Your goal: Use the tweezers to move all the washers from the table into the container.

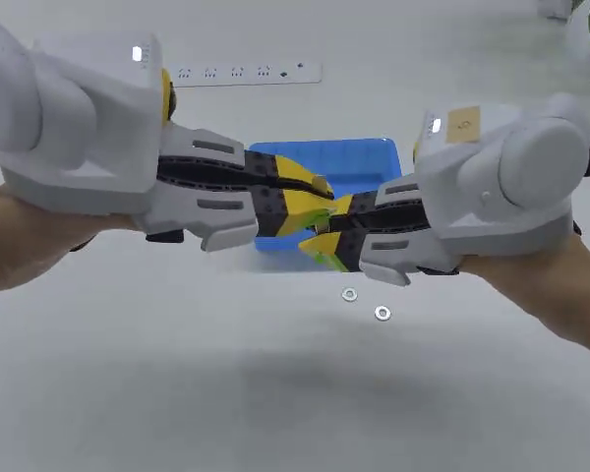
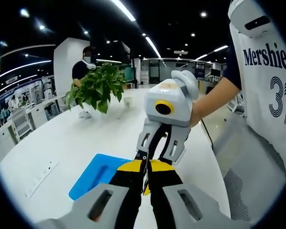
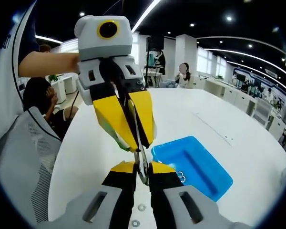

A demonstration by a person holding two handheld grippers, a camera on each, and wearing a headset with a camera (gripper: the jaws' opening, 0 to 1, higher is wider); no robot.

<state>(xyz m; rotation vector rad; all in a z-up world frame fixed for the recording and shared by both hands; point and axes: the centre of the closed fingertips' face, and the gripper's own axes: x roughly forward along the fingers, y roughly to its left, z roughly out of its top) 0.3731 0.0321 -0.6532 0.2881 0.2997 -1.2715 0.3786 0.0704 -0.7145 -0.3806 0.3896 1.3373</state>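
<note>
My two grippers meet tip to tip in front of the blue container (image 1: 359, 162). A thin metal pair of tweezers (image 3: 139, 155) runs from the yellow jaws of my left gripper (image 3: 136, 143) down into the jaws of my right gripper (image 3: 142, 174). Both grippers look shut on the tweezers. In the head view the left gripper (image 1: 318, 205) comes in from the left and the right gripper (image 1: 326, 231) from the right. Two washers (image 1: 349, 294) (image 1: 382, 313) lie on the table just below the right gripper. More washers (image 3: 180, 175) lie inside the container (image 3: 200, 167).
A white power strip (image 1: 241, 72) lies at the back of the white table (image 1: 275, 393). A potted plant (image 2: 95, 88) stands further along the table. A person's arm and numbered shirt (image 2: 271, 95) are at the right of the left gripper view.
</note>
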